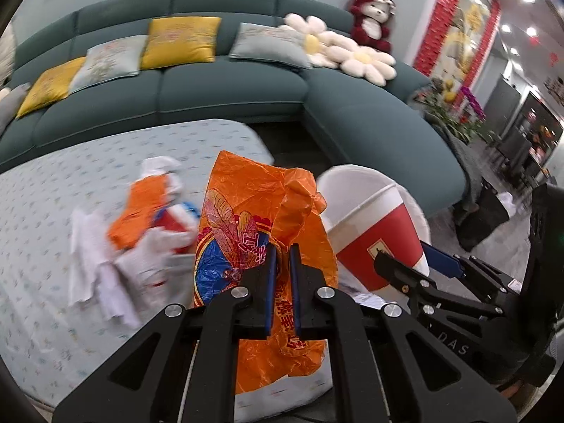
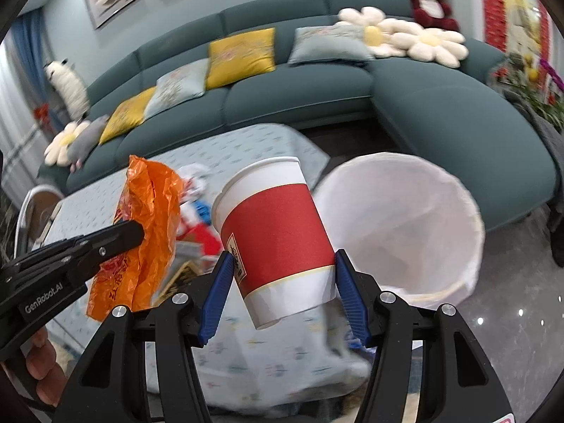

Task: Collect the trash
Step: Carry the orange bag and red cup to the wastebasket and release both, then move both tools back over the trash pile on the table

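My left gripper (image 1: 282, 257) is shut on an orange plastic bag (image 1: 261, 211) and holds it up over the table; the bag also shows in the right wrist view (image 2: 151, 218). My right gripper (image 2: 282, 275) is shut on a red and white paper cup (image 2: 275, 232), tilted, held near the bin; the cup also shows in the left wrist view (image 1: 373, 232). A white-lined trash bin (image 2: 416, 225) stands on the floor to the right of the table, just behind the cup. More trash (image 1: 141, 232), white tissues and orange and red wrappers, lies blurred on the table.
The table (image 1: 53, 194) has a pale blue patterned cloth. A teal L-shaped sofa (image 1: 229, 88) with cushions (image 1: 179, 42) and a plush toy (image 1: 372, 17) runs behind and to the right. Potted flowers (image 1: 454, 109) stand at the far right. The floor (image 2: 511, 317) is glossy grey.
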Demonstrator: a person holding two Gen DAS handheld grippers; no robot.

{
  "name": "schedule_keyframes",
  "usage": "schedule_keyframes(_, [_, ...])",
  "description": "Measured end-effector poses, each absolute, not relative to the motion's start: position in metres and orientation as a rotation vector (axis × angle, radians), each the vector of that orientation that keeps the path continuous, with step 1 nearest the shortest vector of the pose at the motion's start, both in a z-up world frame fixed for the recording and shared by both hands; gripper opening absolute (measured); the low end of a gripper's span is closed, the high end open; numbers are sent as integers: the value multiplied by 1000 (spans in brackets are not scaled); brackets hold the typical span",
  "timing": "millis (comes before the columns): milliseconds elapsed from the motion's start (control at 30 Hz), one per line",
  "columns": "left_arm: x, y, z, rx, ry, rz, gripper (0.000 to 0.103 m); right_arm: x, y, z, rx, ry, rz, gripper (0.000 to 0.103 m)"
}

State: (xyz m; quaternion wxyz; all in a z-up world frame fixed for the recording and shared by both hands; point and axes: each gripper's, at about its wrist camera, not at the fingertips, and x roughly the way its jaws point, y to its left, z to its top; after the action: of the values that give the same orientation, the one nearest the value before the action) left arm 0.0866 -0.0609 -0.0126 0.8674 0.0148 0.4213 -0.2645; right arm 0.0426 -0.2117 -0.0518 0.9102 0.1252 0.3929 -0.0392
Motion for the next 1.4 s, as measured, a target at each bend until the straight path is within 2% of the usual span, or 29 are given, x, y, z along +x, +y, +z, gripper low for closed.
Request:
schedule_keyframes(400, [96,-169,-35,106,924,-700,8,35,-308,-69,321,795,-242,57])
schedule_keyframes(700, [117,-221,-53,117,964,-748,9,46,-348,-86,355,807,-305,57])
schedule_keyframes(800, [121,-224,-57,99,971,-754,13,53,-349,-91,358,813,-311,57])
schedule_keyframes(867, [124,-225,-60,103,975,-736,38,57,-350,-93,360,817,-310,58])
schedule_keyframes(900, [125,-224,-61,102,969,-722,41,58,-349,-93,361,816,-312,58])
schedule_keyframes(1167, [132,-209,-60,89,962,-676,50,63,-343,-90,362,814,-317,58])
schedule_keyframes(1233, [132,-203,-57,81,957,-664,55,62,-341,-88,359,812,-319,58])
schedule_keyframes(1400, [129,-184,-51,62,940,-640,56,60,-333,-83,351,814,-313,58])
